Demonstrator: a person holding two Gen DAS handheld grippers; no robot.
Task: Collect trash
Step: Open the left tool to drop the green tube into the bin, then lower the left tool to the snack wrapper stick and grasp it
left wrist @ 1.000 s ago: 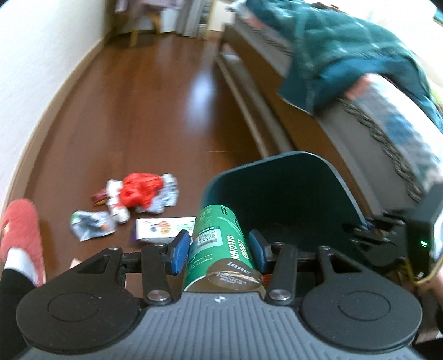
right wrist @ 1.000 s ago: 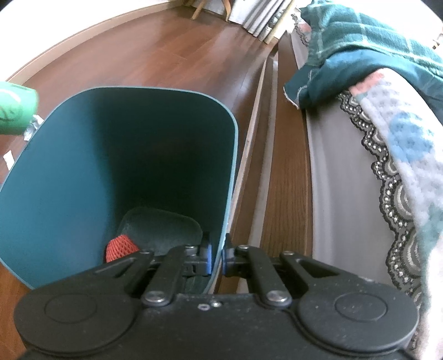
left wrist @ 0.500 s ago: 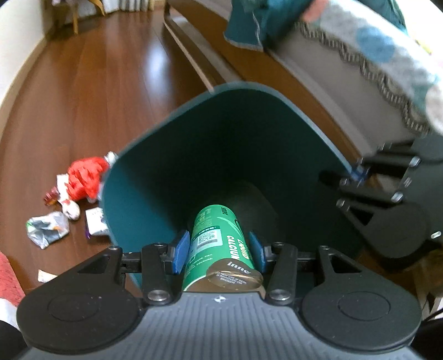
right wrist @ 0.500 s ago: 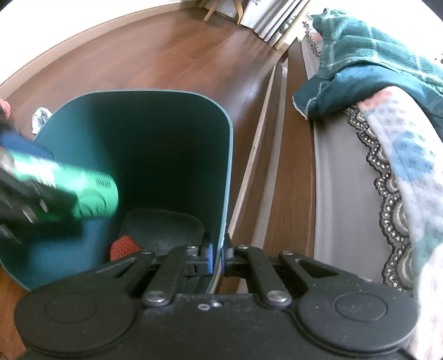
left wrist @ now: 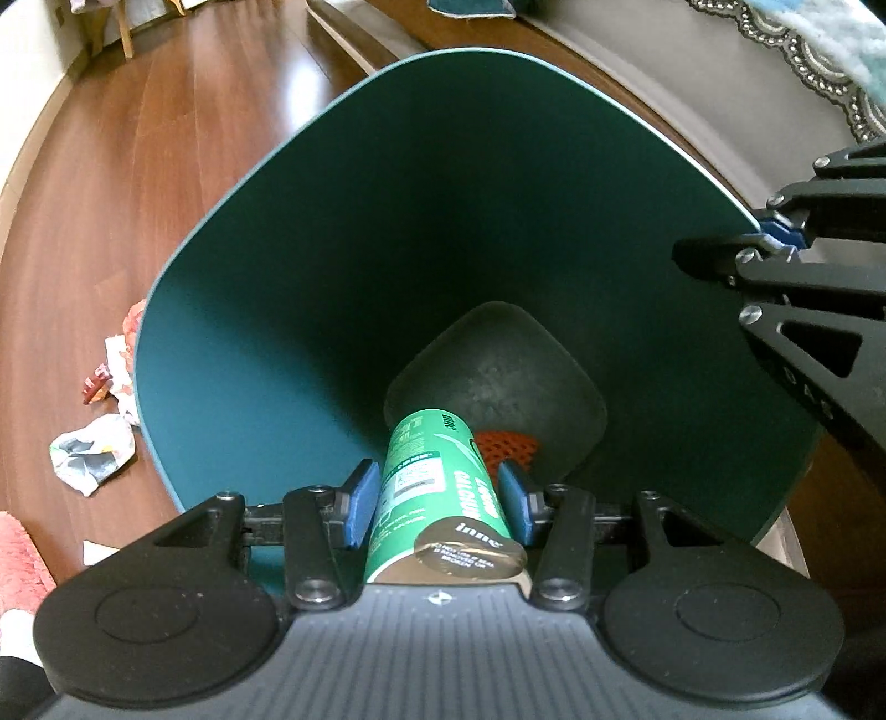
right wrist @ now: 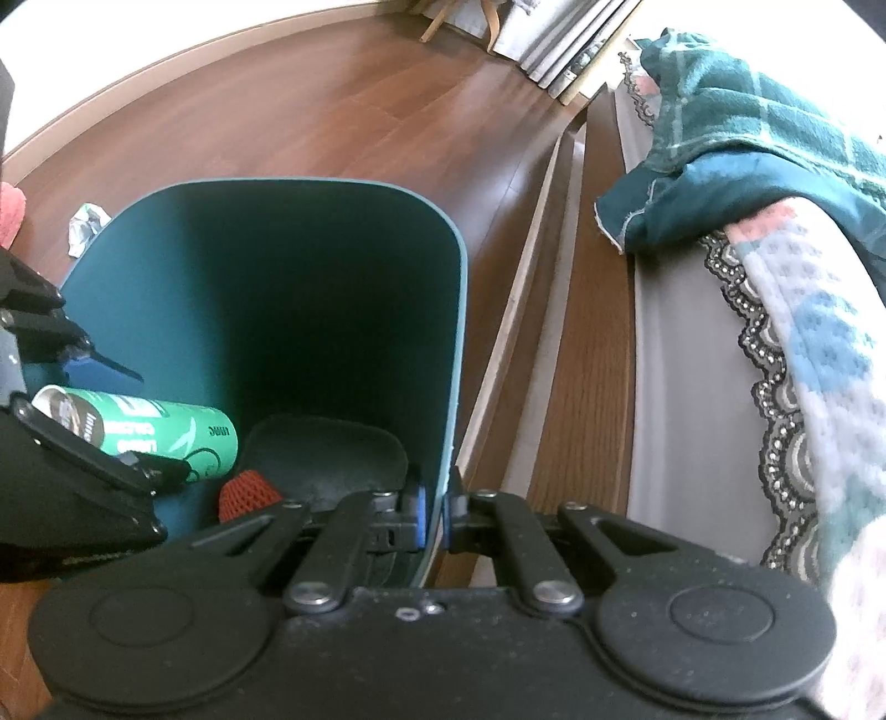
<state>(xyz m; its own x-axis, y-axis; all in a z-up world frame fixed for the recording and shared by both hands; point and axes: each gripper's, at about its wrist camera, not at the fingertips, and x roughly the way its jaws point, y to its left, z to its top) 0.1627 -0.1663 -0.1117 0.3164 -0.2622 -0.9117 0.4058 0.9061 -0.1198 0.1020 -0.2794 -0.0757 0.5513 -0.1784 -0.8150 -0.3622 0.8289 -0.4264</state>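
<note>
We see a reddish-brown wooden floor [right wrist: 343, 111] glossy with daylight; a pale wall [left wrist: 33, 83] curves along its far edge; wooden chair legs [right wrist: 459, 22] stand at the far end; a bed [right wrist: 681, 354] carries a grey lace-trimmed sheet and a teal blanket [right wrist: 747, 144].

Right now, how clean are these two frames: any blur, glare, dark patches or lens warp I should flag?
Left wrist view: sharp, the green bottle label legible; the floor shows window sheen; the bin interior darkens toward its bottom; strong fisheye curve. Right wrist view: sharp too; the bin's far inner wall is in deep shadow, and the bed frame edges bow.
</note>
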